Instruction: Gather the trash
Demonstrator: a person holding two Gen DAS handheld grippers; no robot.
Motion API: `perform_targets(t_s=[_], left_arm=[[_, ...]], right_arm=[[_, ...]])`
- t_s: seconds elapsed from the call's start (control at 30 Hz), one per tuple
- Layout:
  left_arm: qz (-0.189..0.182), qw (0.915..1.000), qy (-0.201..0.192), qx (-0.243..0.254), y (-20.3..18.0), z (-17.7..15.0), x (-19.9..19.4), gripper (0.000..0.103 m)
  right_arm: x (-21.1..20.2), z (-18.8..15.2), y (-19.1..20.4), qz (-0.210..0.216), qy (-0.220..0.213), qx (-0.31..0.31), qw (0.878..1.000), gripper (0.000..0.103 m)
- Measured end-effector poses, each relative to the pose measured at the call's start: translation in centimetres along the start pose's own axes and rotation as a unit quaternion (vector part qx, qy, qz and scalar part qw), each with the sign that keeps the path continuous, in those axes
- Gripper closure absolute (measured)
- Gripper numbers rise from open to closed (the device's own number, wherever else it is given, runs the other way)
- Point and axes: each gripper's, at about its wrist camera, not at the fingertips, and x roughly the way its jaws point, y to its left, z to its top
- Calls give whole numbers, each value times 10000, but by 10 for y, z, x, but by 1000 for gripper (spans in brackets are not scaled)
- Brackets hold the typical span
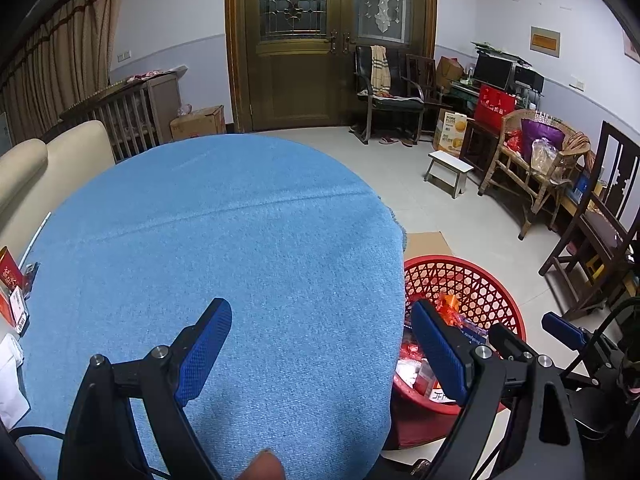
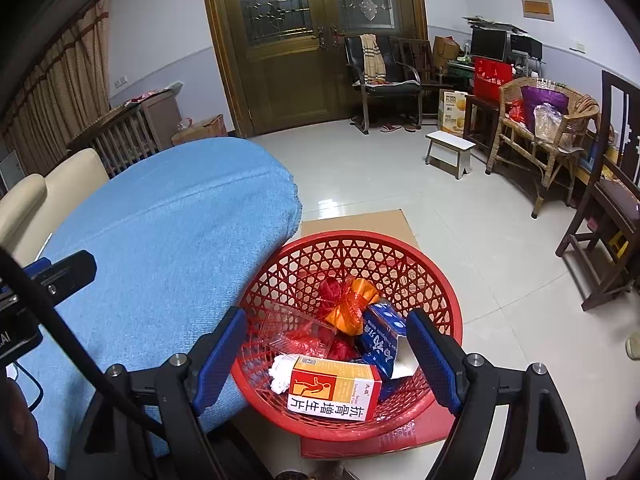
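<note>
1. Spreading across most of the left view, the worktop point(image 1: 224, 216) under its blue cloth shows bare fabric through the middle; only a few red packets point(image 1: 12, 284) and some white paper point(image 1: 10, 384) sit at its far left edge, probably the trash left to fetch.
2. Red basket point(image 2: 348, 248) sits on flat cardboard point(image 2: 360, 220) on the floor, tucked just beside the worktop's edge, likely so trash travels a short way.
3. Trash already inside: orange-and-white medicine box point(image 2: 334, 394) at the near wall, blue box point(image 2: 380, 336) tilted behind it, red and orange wrappers point(image 2: 348, 304), crumpled white tissue point(image 2: 280, 372).
4. Right claw point(image 2: 326, 360) hangs over the basket, fingers spread, gripping nothing; reads as post-drop.
5. Left claw point(image 1: 320, 348) hovers across the worktop's right edge, also spread wide and empty.
</note>
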Motion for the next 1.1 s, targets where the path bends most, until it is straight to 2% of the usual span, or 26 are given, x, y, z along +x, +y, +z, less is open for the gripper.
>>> perform_targets(t_s=[0.43,1.1], left_arm=[[-121,9999,44,33,-1,-1,1,12],[44,9995,28,314,-11,-4,1,12]], right_arm=[[2,-1,-2,-75,19,5,10000,19],[5,-2,-3,-155,109,5,9998,19]])
